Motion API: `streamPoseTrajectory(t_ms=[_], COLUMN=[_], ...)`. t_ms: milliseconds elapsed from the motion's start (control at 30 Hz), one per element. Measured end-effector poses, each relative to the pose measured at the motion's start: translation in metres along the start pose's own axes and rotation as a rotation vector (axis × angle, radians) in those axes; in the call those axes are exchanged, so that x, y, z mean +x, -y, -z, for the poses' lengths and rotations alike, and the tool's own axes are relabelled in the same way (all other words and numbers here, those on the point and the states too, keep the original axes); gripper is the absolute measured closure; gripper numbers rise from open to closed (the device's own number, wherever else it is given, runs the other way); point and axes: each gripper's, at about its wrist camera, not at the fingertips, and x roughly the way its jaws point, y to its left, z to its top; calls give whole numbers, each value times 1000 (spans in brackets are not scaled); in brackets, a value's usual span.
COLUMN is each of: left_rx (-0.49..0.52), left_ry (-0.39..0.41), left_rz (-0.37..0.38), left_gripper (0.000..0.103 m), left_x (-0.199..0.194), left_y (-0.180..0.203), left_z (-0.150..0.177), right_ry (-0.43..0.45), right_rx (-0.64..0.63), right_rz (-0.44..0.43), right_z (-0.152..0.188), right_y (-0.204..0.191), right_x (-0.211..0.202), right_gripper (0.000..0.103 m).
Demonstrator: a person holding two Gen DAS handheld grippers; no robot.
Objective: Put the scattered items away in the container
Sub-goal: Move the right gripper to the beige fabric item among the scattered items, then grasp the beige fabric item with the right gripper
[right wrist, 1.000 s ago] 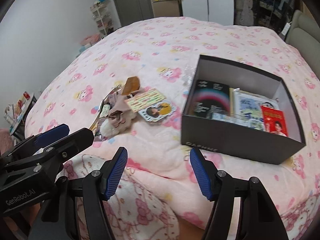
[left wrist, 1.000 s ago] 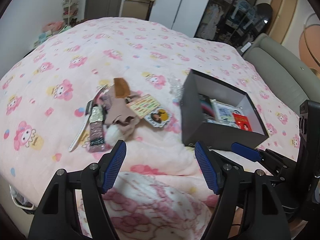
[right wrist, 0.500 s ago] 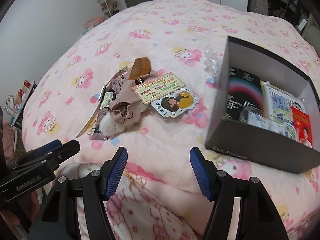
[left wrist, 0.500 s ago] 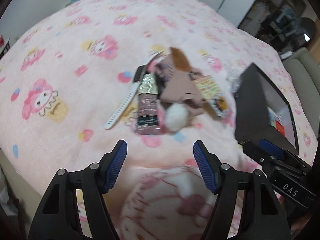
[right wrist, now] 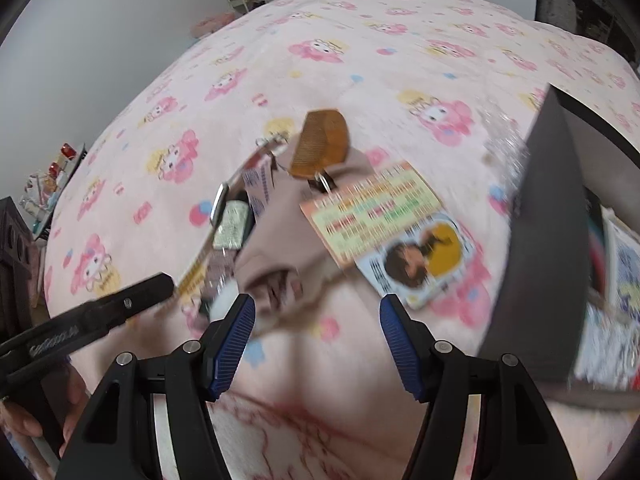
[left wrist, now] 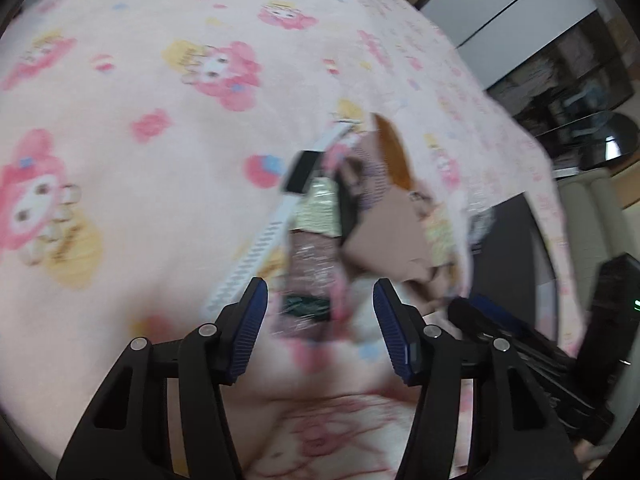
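Scattered items (right wrist: 304, 216), an amber comb, printed cards, a white-strapped watch (left wrist: 276, 216) and foil packets, lie heaped on our pink cartoon-print bed (right wrist: 360, 40) beside the dark cardboard box (right wrist: 548, 240). Left gripper (left wrist: 318, 312) fingers have just been narrowing, empty above the packets; right gripper (right wrist: 316, 328) gapes, empty.

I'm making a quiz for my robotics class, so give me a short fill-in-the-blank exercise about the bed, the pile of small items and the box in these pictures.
1. The orange comb lies on top of a ____ of small items on the pink blanket.
2. The dark box stands to the ____ of the picture card in the right wrist view.
3. The watch has a ____ strap.
4. Nothing is gripped by the right hand-held gripper; its jaws are ____.

Missing words: pile; right; white; open
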Motion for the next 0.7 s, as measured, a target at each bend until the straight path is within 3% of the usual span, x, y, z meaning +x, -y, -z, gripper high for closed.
streamPoseTrajectory(t_ms=[100, 200, 233, 267, 300, 367, 467, 700], left_rx=[13, -23, -34, -35, -32, -17, -8, -11], left_ry=[4, -8, -17, -20, -24, -26, -35, -91], left_rz=[-14, 18, 27, 30, 31, 37, 84, 253], left_gripper=[47, 49, 49, 49, 49, 49, 48, 47], left_x=[8, 15, 18, 19, 20, 19, 16, 14], left_y=[9, 6, 6, 6, 8, 14, 23, 50], left_z=[-6, -13, -15, -16, -16, -16, -14, -1], right_ry=[-22, -67, -74, -76, -76, -45, -1, 118], right_rx=[-6, -9, -11, -14, -14, -24, -46, -54], right_rz=[-45, -85, -106, -132, -148, -142, -155, -146], right_z=[-11, -13, -14, -14, -14, -14, -13, -1], right_y=[-4, -8, -9, -9, -10, -12, -14, -5], right_x=[18, 38, 44, 47, 49, 44, 29, -24], right_gripper=[41, 41, 47, 61, 67, 92, 99, 101])
